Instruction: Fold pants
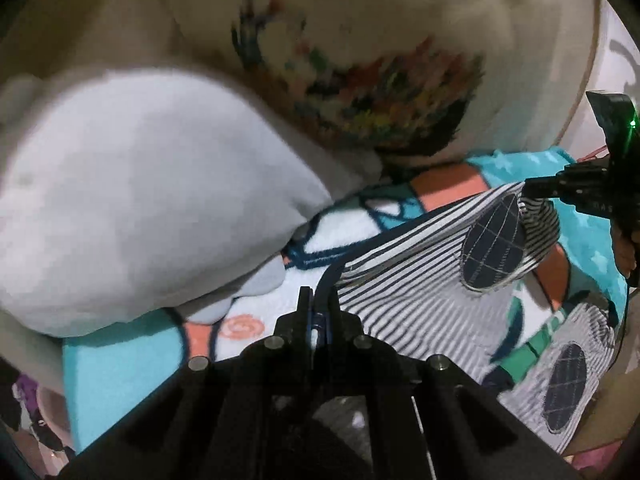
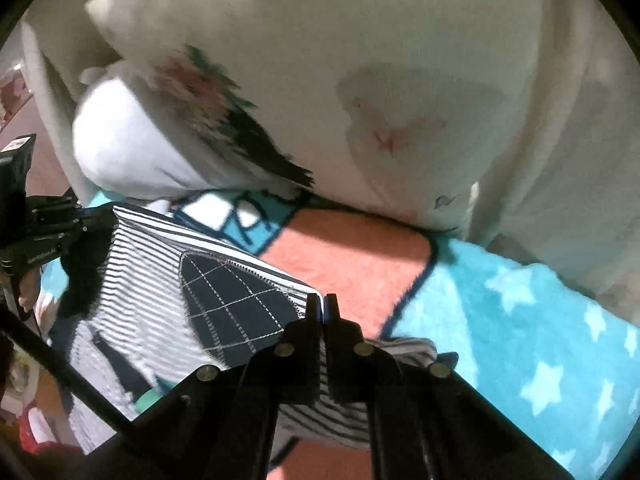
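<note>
Both grippers, left (image 1: pixel 319 304) and right (image 2: pixel 323 312), are clamping opposite corners of the striped pants (image 1: pixel 420 276), lifting one end over the blanket (image 2: pixel 500 320), so they should be keeping the edge taut and level while folding.

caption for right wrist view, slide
Right gripper shut on lifted navy-and-white striped pants above turquoise star blanket.
</note>
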### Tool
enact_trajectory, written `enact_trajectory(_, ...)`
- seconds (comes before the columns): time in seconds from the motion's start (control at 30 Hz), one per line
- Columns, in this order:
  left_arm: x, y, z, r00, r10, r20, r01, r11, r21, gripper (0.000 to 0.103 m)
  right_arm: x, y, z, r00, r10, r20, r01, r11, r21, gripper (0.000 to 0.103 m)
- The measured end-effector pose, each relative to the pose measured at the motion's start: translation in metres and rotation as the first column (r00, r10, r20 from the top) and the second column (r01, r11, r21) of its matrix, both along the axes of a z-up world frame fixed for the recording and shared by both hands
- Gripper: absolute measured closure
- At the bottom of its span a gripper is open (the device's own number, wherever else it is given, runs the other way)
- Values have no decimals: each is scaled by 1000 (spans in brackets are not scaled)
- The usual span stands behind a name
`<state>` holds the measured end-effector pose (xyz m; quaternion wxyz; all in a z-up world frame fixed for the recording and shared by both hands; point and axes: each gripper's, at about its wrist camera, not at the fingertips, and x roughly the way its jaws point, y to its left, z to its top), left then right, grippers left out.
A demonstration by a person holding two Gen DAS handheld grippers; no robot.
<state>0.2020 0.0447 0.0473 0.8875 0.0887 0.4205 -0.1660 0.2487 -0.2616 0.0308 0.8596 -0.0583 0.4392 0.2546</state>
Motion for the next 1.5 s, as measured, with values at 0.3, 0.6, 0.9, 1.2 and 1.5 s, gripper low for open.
enact_trajectory(0.3,-117,-7,24,978,29,205,-42,997,61,98,-103,8,20,995,3,100,-9,998,65,101)
enact_trajectory(0.6,-208,-4,-33,975,120,189,-129,991,35,96,-215,-4,-28,999,11,45,-19,985,172,101)
enact_trajectory(0.9,-234,17,-59,975,206,79,-205,978,-24,88,-253,-45,-63,990,-139,-25,140,937,321,85)
enact_trajectory(1.2,-255,56,-22,934,342,107,-319,929,-185,67,-197,-54,-52,943,-328,47,313,929,199,58)
enact_trajectory(1.5,-250,70,-11,911,394,124,-363,907,-215,59,-196,-40,-58,937,-338,88,325,936,136,91)
